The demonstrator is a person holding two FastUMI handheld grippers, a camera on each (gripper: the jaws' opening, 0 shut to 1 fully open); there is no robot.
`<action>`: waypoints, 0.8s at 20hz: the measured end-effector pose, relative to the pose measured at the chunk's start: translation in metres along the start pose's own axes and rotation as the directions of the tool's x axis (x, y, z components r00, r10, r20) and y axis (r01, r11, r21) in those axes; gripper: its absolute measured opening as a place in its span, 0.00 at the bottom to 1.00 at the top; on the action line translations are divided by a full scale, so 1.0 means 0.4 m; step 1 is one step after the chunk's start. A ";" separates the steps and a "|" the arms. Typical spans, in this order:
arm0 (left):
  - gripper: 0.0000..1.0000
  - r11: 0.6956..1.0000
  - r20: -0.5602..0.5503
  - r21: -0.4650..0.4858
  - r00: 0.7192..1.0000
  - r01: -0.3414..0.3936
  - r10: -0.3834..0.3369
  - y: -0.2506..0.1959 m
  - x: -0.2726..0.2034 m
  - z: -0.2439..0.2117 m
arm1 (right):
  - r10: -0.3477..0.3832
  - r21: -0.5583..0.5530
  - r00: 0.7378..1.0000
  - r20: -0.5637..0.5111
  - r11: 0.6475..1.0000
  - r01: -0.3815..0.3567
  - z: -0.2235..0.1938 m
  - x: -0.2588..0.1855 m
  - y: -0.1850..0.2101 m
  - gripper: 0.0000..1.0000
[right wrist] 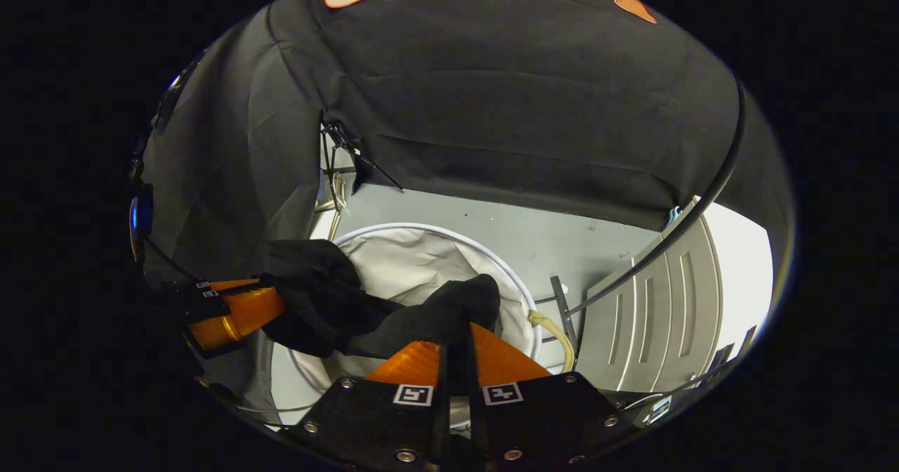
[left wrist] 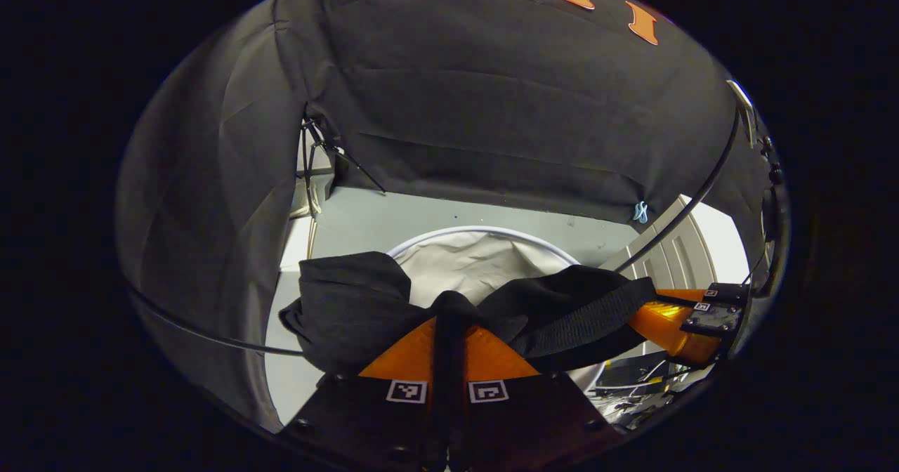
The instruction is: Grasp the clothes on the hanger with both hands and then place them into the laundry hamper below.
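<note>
Crumpled black garment [left wrist: 351, 303] pinched between both grippers [left wrist: 449, 317] [right wrist: 456, 331] above round white hamper [right wrist: 421, 254].

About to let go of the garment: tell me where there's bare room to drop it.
Free: the white hamper lining, bare inside its rim, beneath the black garment. Grey floor between rim and booth wall is bare too. Crowded: right of the hamper, by the hose.

A grey floor [right wrist: 491, 230] carries the round white laundry hamper [right wrist: 421, 254], which stands directly on it
</note>
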State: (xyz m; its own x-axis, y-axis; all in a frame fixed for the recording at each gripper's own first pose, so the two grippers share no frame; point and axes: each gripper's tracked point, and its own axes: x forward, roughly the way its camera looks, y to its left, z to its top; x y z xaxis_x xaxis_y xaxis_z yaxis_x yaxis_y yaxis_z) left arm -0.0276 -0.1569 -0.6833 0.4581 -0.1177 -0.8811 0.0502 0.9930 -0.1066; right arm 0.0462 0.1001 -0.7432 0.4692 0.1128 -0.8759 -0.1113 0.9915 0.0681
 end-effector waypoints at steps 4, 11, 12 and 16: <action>0.14 0.999 0.042 -0.013 0.998 0.037 -0.036 -0.020 0.048 -0.042 | 0.025 0.003 0.996 0.084 1.000 -0.025 -0.017 0.041 0.010 0.14; 0.31 0.995 0.094 0.023 0.990 0.098 -0.100 -0.078 -0.033 -0.085 | 0.047 0.025 0.977 0.207 0.998 -0.053 -0.015 -0.102 0.024 0.25; 0.43 0.995 0.126 0.032 0.987 0.098 -0.102 -0.081 -0.050 -0.061 | 0.045 0.030 0.974 0.224 0.998 -0.054 -0.001 -0.124 0.020 0.26; 0.69 0.992 0.205 -0.004 0.971 0.128 -0.124 -0.084 -0.110 0.033 | 0.042 0.034 0.964 0.264 0.998 -0.053 0.061 -0.160 0.015 0.36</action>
State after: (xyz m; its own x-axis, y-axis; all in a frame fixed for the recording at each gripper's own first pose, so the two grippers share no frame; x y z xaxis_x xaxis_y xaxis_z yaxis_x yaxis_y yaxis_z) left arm -0.0376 -0.1849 -0.6347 0.6205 -0.2364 -0.7477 0.1042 0.9699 -0.2202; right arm 0.0369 0.1004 -0.6750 0.6789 0.1673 -0.7149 -0.1058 0.9858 0.1303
